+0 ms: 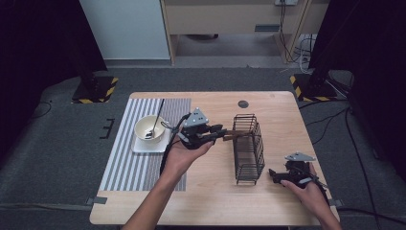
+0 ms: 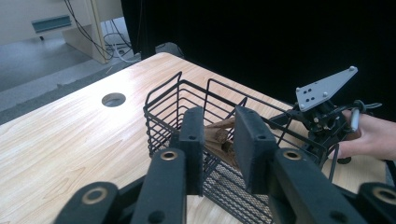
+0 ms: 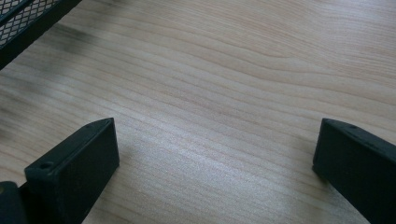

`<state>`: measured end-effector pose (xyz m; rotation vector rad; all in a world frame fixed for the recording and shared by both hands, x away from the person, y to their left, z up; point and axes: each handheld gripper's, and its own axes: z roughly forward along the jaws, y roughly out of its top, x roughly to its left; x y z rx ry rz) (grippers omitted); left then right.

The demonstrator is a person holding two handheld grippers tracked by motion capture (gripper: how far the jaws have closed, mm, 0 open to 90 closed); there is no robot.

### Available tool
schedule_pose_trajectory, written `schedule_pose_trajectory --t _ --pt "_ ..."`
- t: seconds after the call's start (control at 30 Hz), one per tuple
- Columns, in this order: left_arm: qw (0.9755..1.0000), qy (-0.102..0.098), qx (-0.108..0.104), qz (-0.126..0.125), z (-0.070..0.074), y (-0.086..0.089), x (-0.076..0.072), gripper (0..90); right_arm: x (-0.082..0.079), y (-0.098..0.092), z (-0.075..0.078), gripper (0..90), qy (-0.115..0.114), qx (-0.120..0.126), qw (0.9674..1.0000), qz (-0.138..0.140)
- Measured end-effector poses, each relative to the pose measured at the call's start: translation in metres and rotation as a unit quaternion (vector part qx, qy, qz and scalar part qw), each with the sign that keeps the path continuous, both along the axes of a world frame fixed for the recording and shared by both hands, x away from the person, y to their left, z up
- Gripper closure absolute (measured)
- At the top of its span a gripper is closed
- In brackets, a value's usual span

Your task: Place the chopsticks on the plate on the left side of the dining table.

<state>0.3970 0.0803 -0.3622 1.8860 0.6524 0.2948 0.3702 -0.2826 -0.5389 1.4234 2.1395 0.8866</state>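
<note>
left gripper [image 2: 218, 140] clamps a brown wooden utensil [image 2: 219, 135] over the black wire basket [image 1: 249, 146]. right gripper [image 3: 215, 158] rests unclenched on the table [image 3: 233, 70].

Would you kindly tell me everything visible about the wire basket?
The basket is a black, open-topped, oblong wire box with a fine mesh floor. It stands upright on the wooden table, right of centre. A brown wooden piece, held between the pads of the left gripper, pokes in over its rim. The right gripper rests nearby, apart from it.
</note>
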Motion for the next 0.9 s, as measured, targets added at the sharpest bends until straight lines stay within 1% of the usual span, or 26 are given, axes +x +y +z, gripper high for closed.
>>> schedule_pose_trajectory --t 0.2,0.3,0.33,0.4,0.5,0.6,0.77,0.83,0.9 --pt "1.0 -0.002 0.0 -0.003 0.004 -0.001 0.001 76.8 0.0 0.0 0.0 0.2 -0.001 0.0 1.0 0.001" --pt "0.9999 -0.008 0.011 0.0 0.005 -0.002 0.002 77.6 0.0 0.0 0.0 0.2 0.0 0.0 1.0 0.001" --pt "0.9999 -0.008 0.01 0.001 0.005 -0.002 0.003 77.9 0.0 0.0 0.0 0.2 0.0 0.0 1.0 0.001" --pt "0.9999 -0.007 0.009 0.005 0.005 -0.001 0.005 77.9 0.0 0.0 0.0 0.2 0.0 0.0 1.0 0.002" --pt "0.9997 -0.011 0.02 0.009 0.003 -0.002 0.007 76.6 0.0 0.0 0.0 0.1 0.0 -0.001 1.0 0.003" --pt "0.9996 -0.013 0.02 0.014 0.001 -0.003 0.01 74.9 0.0 0.0 0.0 0.2 0.0 -0.001 1.0 0.004" --pt "0.9996 -0.009 0.018 0.022 -0.001 -0.002 0.016 72.2 -0.001 0.0 0.0 0.2 0.001 0.0 1.0 0.006" --pt "0.9994 -0.004 0.026 0.022 -0.003 -0.003 0.021 70.8 -0.001 0.0 0.0 0.2 0.001 0.0 1.0 0.007" --pt "0.9994 0.0 0.027 0.023 -0.005 -0.004 0.023 70.2 -0.001 0.0 0.0 0.1 0.001 0.0 1.0 0.007"
